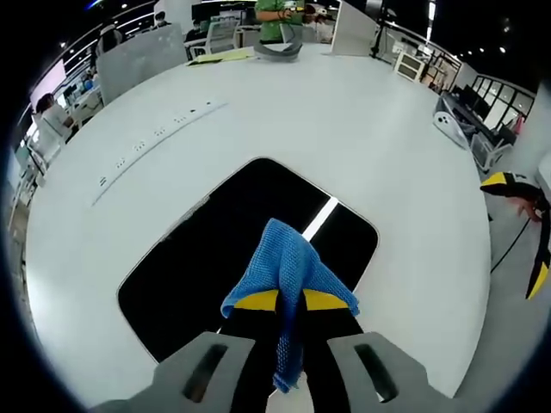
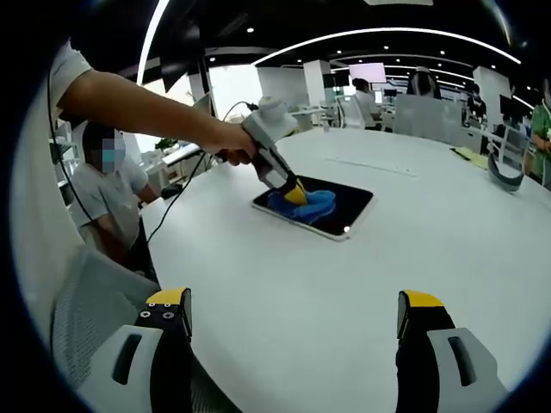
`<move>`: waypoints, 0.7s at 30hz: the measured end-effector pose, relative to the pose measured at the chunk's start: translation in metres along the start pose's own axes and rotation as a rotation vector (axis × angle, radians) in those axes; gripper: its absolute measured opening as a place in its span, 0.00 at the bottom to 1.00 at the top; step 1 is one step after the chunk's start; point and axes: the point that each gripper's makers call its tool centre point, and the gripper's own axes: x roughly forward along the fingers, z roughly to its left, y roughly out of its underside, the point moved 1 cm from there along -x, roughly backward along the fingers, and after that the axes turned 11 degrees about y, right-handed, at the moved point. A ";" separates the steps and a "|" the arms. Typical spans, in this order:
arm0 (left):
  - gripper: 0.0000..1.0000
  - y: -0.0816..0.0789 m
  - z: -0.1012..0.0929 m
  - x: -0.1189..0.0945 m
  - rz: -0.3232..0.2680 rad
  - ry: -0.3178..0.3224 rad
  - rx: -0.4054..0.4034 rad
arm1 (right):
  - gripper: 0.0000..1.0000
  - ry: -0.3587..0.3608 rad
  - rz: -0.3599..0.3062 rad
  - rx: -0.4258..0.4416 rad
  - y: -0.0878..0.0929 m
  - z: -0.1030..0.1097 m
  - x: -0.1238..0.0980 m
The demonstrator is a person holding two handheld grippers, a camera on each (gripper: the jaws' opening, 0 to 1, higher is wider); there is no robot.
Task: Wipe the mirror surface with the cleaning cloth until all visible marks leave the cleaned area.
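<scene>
Mirror: we see the mirror (image 1: 189, 258) lying flat on the white table (image 1: 344, 138), a dark rectangle with rounded corners; in the right gripper view the mirror (image 2: 349, 202) sits well ahead of us, toward the middle of the table (image 2: 344, 284).
Cloth: the blue cloth (image 1: 288, 275) is bunched between our left jaws and hangs over the mirror's near part; from the other side we see the cloth (image 2: 310, 205) pressed down on the mirror.
Left gripper: our left gripper (image 1: 290, 301) has its yellow-tipped jaws drawn narrow, pinching the cloth between them. In the right gripper view we see this left gripper (image 2: 295, 194) tilted down onto the mirror, held by a hand (image 2: 231, 144) on an outstretched arm.
Right gripper: our right gripper (image 2: 293, 314) has its jaws spread wide with nothing between them, above bare table and well apart from the mirror.
Mirror surface: a bright strip of light (image 1: 320, 218) reflects in it beside the cloth; we cannot tell whether any marks lie on it.
Surroundings: a seated person (image 2: 112, 194) is at the table's edge, and a grey band-shaped thing (image 1: 277, 50) lies at the far side.
</scene>
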 end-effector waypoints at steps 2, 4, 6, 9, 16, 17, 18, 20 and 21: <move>0.07 0.001 -0.001 0.000 -0.003 0.001 -0.005 | 0.99 -0.001 0.003 -0.001 0.001 0.000 0.000; 0.07 0.002 -0.002 0.000 -0.004 0.003 -0.007 | 0.99 -0.002 0.006 0.003 0.003 0.001 0.000; 0.07 0.003 -0.004 0.000 -0.003 0.005 -0.004 | 0.99 -0.002 0.007 0.006 0.003 0.001 0.000; 0.07 0.004 -0.005 -0.001 -0.003 0.007 -0.009 | 0.99 -0.003 0.006 0.006 0.003 0.001 0.000; 0.07 0.007 -0.010 -0.001 0.000 0.012 -0.008 | 0.99 -0.005 0.003 0.008 0.003 0.003 0.000; 0.07 0.008 -0.011 -0.001 -0.001 0.012 -0.008 | 0.99 -0.005 0.003 0.008 0.003 0.003 0.000; 0.07 0.008 -0.011 -0.001 -0.002 0.012 -0.010 | 0.99 -0.005 0.003 0.008 0.003 0.002 0.000; 0.07 0.008 -0.012 -0.001 -0.001 0.012 -0.010 | 0.99 -0.006 0.003 0.008 0.003 0.003 0.000; 0.07 0.009 -0.013 -0.001 0.000 0.012 -0.010 | 0.99 -0.006 0.003 0.007 0.003 0.003 0.000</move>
